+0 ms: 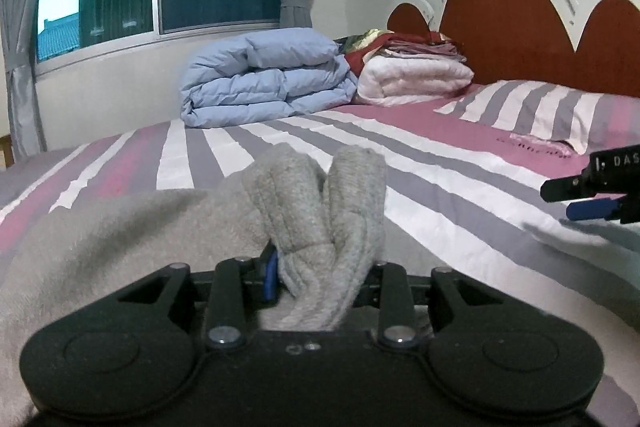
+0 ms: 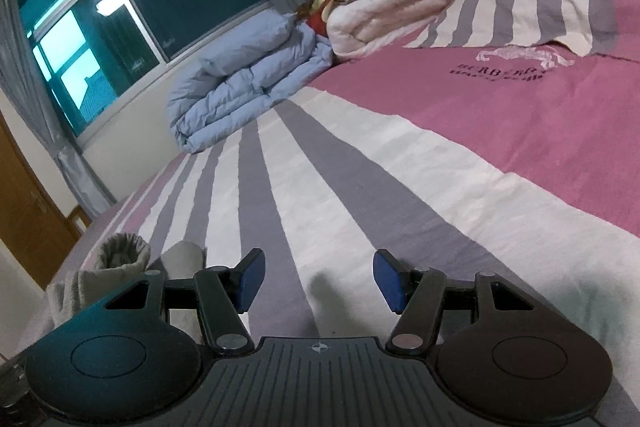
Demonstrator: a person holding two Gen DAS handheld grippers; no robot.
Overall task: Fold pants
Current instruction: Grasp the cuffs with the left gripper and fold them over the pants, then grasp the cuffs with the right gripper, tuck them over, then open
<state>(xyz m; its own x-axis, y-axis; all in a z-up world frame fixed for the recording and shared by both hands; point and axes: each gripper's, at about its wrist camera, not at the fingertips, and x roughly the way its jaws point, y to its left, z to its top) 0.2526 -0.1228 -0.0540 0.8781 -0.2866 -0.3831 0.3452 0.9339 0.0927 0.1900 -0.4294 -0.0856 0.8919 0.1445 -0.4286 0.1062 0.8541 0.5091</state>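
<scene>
Grey knit pants point(image 1: 120, 239) lie on the striped bed sheet point(image 1: 440, 163). My left gripper point(image 1: 320, 275) is shut on a bunched part of the pants, and two ribbed cuffs point(image 1: 316, 195) stick up past its fingers. In the right wrist view the pants point(image 2: 116, 267) show at the lower left with one cuff opening upward. My right gripper point(image 2: 318, 281) is open and empty just above the sheet point(image 2: 360, 187), to the right of the pants. It also shows at the right edge of the left wrist view point(image 1: 592, 197).
A folded blue duvet point(image 1: 264, 79) and a stack of white and red bedding point(image 1: 412, 71) sit at the far side of the bed by the window. A striped pillow point(image 1: 560, 111) lies before the brown headboard point(image 1: 508, 27). A wooden door point(image 2: 24, 203) stands at left.
</scene>
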